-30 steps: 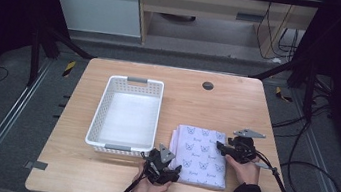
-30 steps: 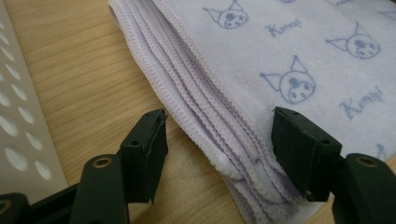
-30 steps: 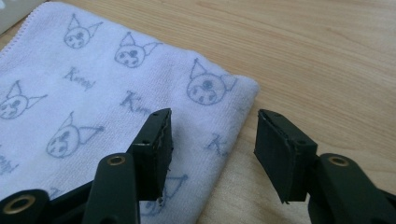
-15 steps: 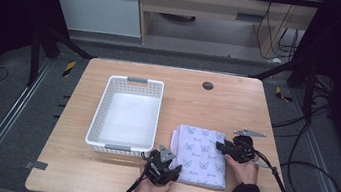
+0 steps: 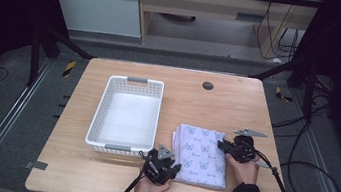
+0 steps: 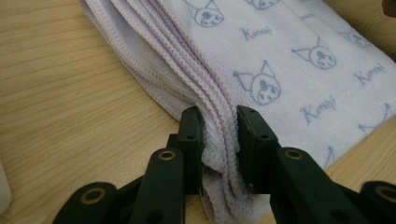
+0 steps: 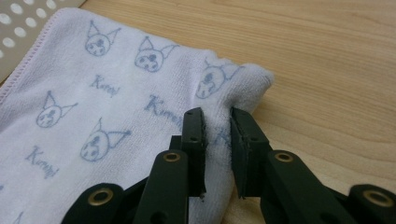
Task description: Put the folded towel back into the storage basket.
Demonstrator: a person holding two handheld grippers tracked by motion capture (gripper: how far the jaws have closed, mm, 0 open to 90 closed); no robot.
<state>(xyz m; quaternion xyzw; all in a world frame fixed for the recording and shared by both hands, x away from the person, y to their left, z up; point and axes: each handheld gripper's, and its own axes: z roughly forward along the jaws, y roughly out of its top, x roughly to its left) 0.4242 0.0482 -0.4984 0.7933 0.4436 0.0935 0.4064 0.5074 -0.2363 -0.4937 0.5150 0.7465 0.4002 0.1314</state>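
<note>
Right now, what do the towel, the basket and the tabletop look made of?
Towel: soft woven or terry cloth, matte lilac, printed cat faces, stitched edges, folded in layers.
Basket: likely moulded plastic, white, perforated walls, grey handles.
Tabletop: wood or wood-look laminate, light grain, smooth; cannot tell which.

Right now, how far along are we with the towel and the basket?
Done: the towel lies folded on the table, and both grippers are clamped on it, the left gripper on its stacked edges, the right gripper on a corner. In hand: the grip only; the towel looks flat, not lifted. Left, if it's headed there: the white basket beside it holds nothing.
</note>
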